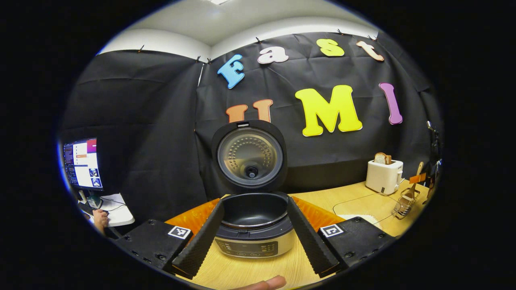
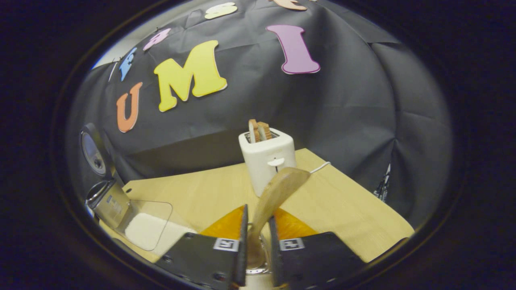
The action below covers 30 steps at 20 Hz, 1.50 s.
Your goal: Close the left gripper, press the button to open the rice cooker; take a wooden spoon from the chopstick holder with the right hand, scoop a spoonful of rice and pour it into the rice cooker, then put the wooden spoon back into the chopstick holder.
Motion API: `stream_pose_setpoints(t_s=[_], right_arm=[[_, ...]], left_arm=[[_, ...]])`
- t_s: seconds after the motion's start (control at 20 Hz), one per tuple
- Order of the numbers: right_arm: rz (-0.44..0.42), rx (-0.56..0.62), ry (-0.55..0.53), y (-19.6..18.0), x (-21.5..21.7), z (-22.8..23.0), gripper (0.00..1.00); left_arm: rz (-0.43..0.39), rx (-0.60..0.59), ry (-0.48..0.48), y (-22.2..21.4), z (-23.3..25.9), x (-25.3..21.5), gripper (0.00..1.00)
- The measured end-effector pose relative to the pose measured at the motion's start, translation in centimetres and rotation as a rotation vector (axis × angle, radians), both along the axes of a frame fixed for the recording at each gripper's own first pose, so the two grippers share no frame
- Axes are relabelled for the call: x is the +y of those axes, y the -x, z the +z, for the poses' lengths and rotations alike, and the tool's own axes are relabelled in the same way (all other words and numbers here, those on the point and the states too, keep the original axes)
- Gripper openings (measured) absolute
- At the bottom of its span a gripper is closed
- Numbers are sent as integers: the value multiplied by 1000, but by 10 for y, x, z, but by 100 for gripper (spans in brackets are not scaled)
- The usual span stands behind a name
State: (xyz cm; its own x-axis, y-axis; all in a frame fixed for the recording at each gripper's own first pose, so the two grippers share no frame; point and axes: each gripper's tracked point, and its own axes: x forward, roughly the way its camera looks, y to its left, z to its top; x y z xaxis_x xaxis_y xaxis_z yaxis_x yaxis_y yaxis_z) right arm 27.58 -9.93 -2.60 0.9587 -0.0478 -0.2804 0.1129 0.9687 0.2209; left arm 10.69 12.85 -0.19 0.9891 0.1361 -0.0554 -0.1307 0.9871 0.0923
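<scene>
Already the stiff, light wooden spoon (image 2: 278, 187) is pinched at its handle by the right gripper (image 2: 258, 237); left gripper (image 1: 256, 237) jaws are spread before the opened rice cooker (image 1: 254, 225).

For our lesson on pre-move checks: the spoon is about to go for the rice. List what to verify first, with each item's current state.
1. Rice cooker lid up, pot exposed: ok.
2. Right gripper shut on wooden spoon: ok.
3. Spoon bowl free of rice: ok.
4. Rice waiting in the clear tray: ok.
5. Spoon lifted free of the chopstick holder: cannot tell.
6. Left gripper, open, out of the pouring path: cannot tell.
</scene>
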Motion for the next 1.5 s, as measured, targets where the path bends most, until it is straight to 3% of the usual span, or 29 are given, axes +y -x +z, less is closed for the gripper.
stream_pose_setpoints(t_s=[0.05,0.15,0.25,0.5,0.85,1.2,1.5], right_arm=[[20,-2,-6,-2,4,0,17],[30,-19,-17,3,9,6,14],[29,-20,5,3,9,6,5],[13,-71,45,14,15,21,1],[-18,-212,189,47,37,88,1],[61,-355,240,79,123,161,1],[149,-314,265,52,207,130,1]], left_arm=[[-2,0,0,0,0,0,100],[-7,2,4,1,-4,1,100],[-9,6,8,3,-6,3,100],[-12,7,14,7,-12,12,100],[-30,3,55,11,-21,25,100],[-47,-21,66,21,-24,42,100],[-60,-43,37,32,-21,52,100]])
